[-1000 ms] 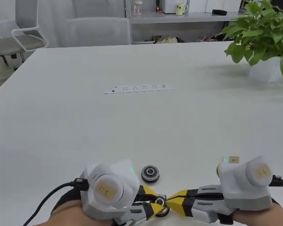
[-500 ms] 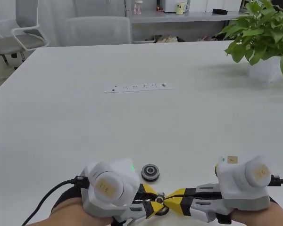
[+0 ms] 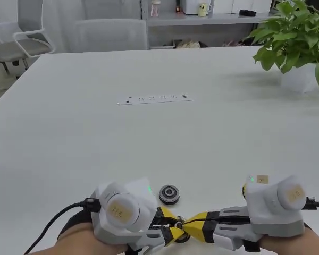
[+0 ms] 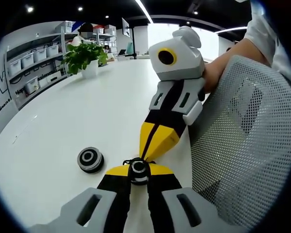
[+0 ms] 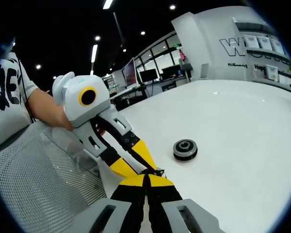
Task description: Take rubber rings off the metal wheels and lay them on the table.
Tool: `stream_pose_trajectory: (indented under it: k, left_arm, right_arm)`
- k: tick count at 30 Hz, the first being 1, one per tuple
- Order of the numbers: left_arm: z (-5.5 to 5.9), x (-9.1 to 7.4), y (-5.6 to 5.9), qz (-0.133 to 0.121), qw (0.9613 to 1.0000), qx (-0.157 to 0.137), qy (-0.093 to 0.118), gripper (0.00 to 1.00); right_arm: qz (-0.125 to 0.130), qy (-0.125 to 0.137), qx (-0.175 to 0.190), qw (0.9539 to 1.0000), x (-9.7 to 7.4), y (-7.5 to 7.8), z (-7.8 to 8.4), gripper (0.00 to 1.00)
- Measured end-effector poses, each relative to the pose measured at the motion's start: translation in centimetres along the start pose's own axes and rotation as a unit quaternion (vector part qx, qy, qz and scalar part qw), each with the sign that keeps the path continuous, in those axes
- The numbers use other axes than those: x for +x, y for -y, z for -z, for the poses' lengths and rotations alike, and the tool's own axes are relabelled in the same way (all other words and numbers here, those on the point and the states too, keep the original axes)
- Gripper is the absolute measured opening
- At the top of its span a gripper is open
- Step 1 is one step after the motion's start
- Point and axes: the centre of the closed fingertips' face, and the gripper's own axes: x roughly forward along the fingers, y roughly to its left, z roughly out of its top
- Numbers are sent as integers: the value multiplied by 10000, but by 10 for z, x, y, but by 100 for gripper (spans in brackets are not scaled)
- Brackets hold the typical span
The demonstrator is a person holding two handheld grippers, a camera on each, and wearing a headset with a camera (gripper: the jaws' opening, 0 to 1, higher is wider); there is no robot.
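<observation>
Left gripper (image 4: 138, 172) clamping wheel (image 4: 138, 167), right gripper (image 5: 146, 176) seemingly closed

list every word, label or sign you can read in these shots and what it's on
"WO": start of large grey lettering on the white wall in the right gripper view; the rest is cut off.
"RE": big black letters on the person's white shirt, partly hidden.
Smaller sign line under the wall lettering: too blurred to read.
Markings on the long white power strip: too small to read.
</observation>
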Motion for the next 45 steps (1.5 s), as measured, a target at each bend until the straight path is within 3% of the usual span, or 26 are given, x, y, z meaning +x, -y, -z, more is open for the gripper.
stream_pose_trajectory:
  k: [2, 18, 30, 45]
  left_arm:
    - [0, 0, 0, -4, 10000, -1, 3, 8]
    - [-1, 0, 1, 16, 10000, 8, 43, 8]
    - [-1, 0, 0, 37, 9999, 100, -133, 9]
    - [-3, -19, -1, 157, 9998, -33, -146, 15]
  right_arm:
    - [-45, 79, 47, 9999, 0, -1, -3, 0]
    - [123, -21, -45, 9999, -2, 6, 3, 0]
    - [136, 34, -16, 9999, -3, 8, 2, 0]
    - [129, 139, 46, 9998, -7, 6, -2, 0]
